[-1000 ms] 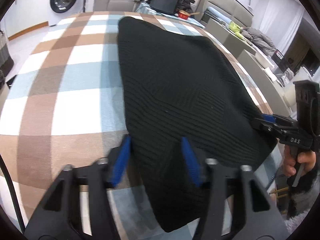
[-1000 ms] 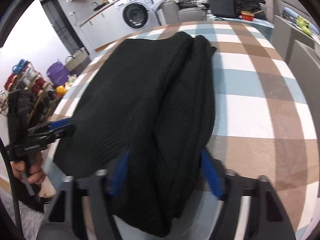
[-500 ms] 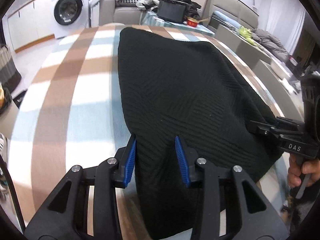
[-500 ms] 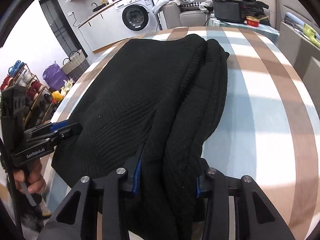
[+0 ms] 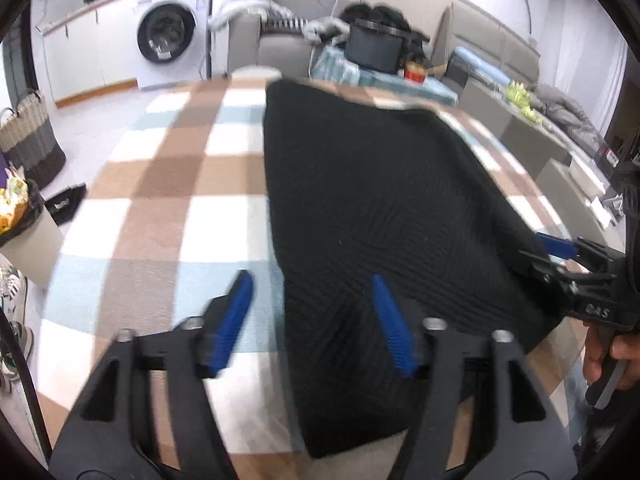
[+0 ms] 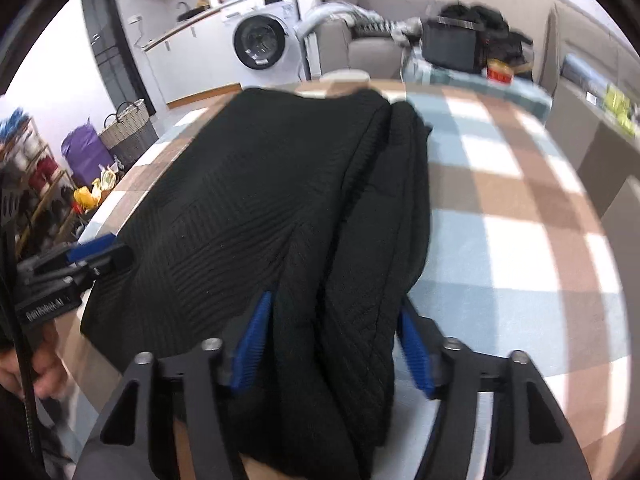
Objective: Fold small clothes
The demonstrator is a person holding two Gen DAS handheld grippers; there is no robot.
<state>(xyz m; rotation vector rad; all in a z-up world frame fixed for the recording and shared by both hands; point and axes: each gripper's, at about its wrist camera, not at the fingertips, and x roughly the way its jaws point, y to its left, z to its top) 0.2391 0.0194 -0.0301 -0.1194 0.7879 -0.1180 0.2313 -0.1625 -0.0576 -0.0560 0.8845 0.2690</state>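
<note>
To my left the checked tablecloth [image 5: 168, 216] lies bare, room for a gripper to pass. The black sweater [image 5: 380, 208] fills the middle. On the right, cloth [image 6: 520, 240] is bare too. A basket [image 5: 28, 144] stands off the table's edge.

This is a home – a washer [image 5: 166, 38] stands by the wall, a sofa [image 5: 496, 46] is piled with clothes, and a basket [image 6: 128, 130] sits on the floor.
</note>
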